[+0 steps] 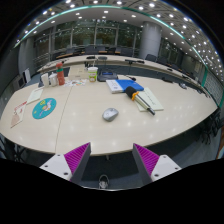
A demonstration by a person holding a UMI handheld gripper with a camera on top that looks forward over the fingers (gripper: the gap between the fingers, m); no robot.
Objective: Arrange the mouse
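Note:
A grey computer mouse (110,114) lies on a wide pale table (75,125), near its middle. My gripper (112,160) is held well back from the table's near edge, with the mouse beyond the fingers and slightly between their lines. The fingers (77,156) with their magenta pads are spread wide apart and hold nothing.
A blue book or folder (124,85) and a white flat thing (148,100) lie right of the mouse. A round teal disc (44,109) and papers lie at the left. Boxes and bottles (75,76) stand at the table's far side. More tables and chairs stand behind.

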